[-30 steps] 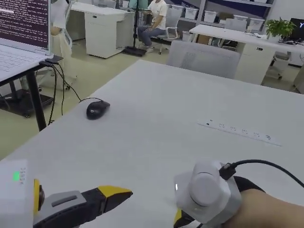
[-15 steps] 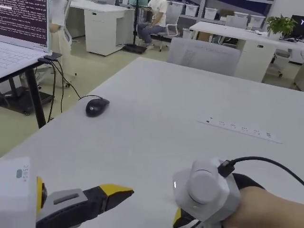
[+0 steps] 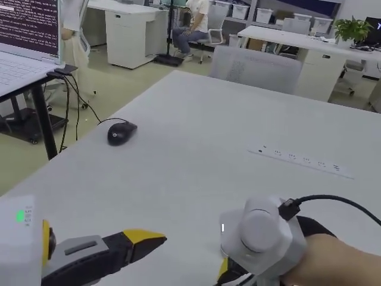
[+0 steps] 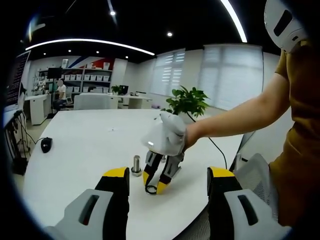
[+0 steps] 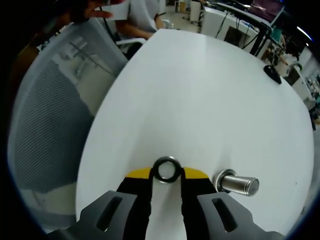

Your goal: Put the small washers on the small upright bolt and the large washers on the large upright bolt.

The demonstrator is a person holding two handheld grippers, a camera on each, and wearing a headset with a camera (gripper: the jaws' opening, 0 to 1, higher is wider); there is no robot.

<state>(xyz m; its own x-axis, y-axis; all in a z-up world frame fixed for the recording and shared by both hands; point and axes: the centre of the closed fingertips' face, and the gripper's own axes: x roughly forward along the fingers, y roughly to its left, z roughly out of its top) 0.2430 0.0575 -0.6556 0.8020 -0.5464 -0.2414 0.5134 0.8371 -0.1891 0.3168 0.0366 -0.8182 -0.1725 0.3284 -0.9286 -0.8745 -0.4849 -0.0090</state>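
My right gripper (image 5: 166, 176) is shut on a metal washer (image 5: 166, 170), which is pinched by its edge between the yellow-tipped jaws just above the white table (image 5: 200, 90). A steel upright bolt (image 5: 235, 183) stands close to the right of the washer. In the left gripper view the same bolt (image 4: 136, 165) stands just left of the right gripper (image 4: 155, 186), which hangs tip-down with the washer (image 4: 151, 189). My left gripper (image 4: 169, 182) is open and holds nothing, a short way back from them. In the head view the left gripper (image 3: 143, 243) is at the bottom left.
A black mouse (image 3: 122, 132) with its cable lies at the table's left. A white power strip (image 3: 300, 162) lies farther back on the right. A grey mesh chair (image 5: 55, 115) stands against the table edge near the bolt. A laptop (image 3: 27, 36) sits on a side stand.
The right gripper has shifted slightly down and to the right in the head view. The left gripper has hardly moved.
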